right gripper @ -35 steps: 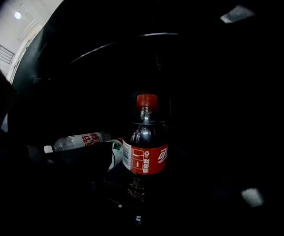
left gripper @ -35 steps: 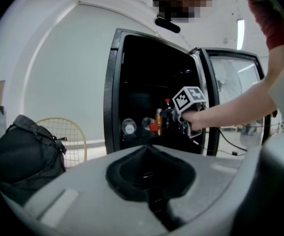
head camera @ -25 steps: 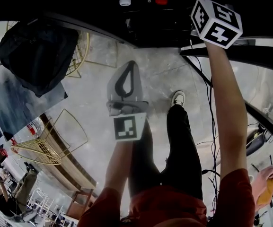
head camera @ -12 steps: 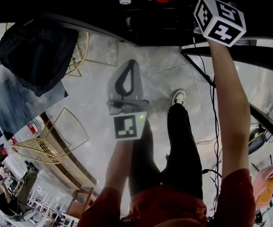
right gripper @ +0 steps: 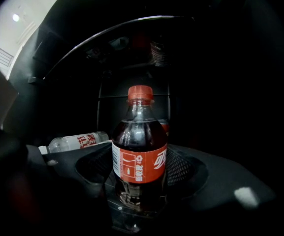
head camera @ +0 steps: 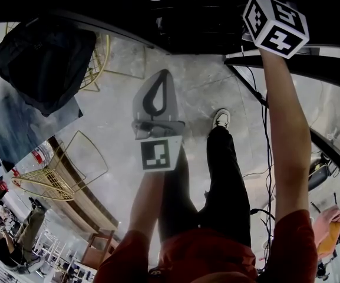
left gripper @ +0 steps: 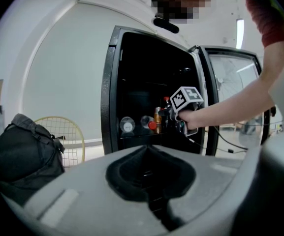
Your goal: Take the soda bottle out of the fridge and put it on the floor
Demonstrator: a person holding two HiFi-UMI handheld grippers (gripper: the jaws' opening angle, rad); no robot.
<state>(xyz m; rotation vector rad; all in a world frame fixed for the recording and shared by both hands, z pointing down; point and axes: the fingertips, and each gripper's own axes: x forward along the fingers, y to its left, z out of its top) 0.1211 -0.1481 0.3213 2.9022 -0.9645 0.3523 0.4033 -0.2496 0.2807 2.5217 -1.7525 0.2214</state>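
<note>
The soda bottle (right gripper: 140,156) stands upright on a shelf (left gripper: 132,136) inside the fridge (left gripper: 142,73), red cap (right gripper: 140,93) uppermost. Its lower body sits between the jaws of the right tongs (right gripper: 139,178). Those jaws have just been closing and bear on the bottle's sides at a wide setting, so the grip appears made.

A water bottle (right gripper: 75,142) lies on its side to the left and a little behind, apart from the soda bottle. The left tongs (left gripper: 149,151) are closed on nothing and hang over the floor (head camera: 116,117) before the open fridge.

Assessment: the step in hand is withdrawal.
- Lift the soda bottle only enough to clear the shelf, and keep it upright.
- Draw it straight back through the opening, clear of the lying bottle and the door frame (left gripper: 110,92).
- The hold sits low on a tall body, so any tilt could let the bottle pivot.
</note>
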